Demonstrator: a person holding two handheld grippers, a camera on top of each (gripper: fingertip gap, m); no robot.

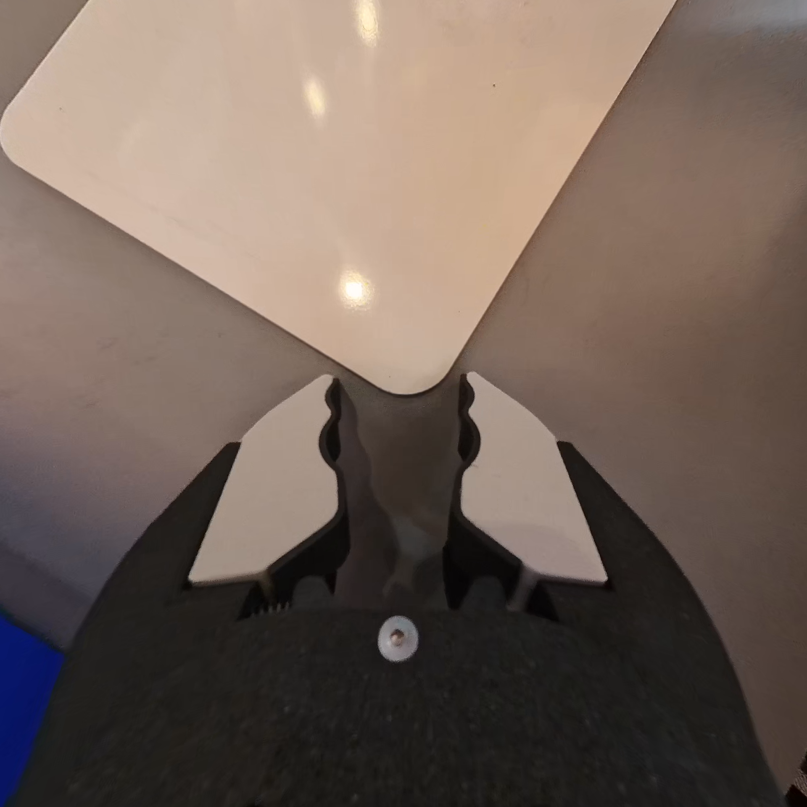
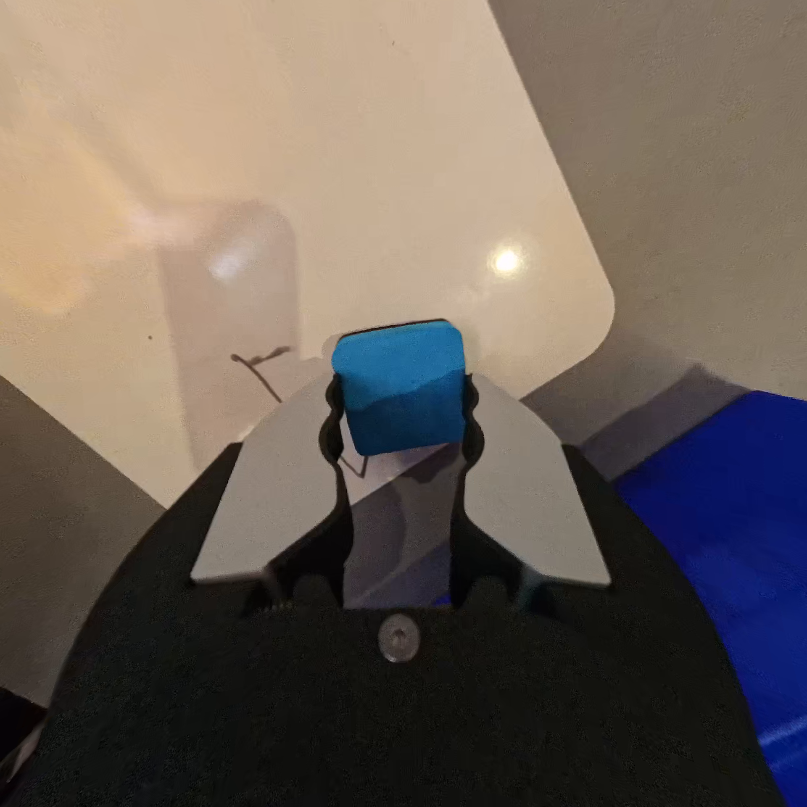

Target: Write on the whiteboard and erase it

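A glossy white whiteboard (image 1: 314, 183) lies flat on a grey table, turned so one rounded corner points at my left gripper (image 1: 399, 386). The left gripper is open and empty, just short of that corner. In the right wrist view the whiteboard (image 2: 393, 153) fills the upper part. My right gripper (image 2: 399, 388) is shut on a blue eraser block (image 2: 399, 388) with a dark underside, held at the board's surface. Thin black marker strokes (image 2: 260, 364) show on the board left of the eraser, partly hidden by the fingers.
The grey table (image 1: 655, 305) surrounds the board. A bright blue object (image 2: 720, 546) lies to the right of the right gripper, and a blue patch (image 1: 22, 698) shows at the lower left of the left wrist view. Light spots reflect on the board.
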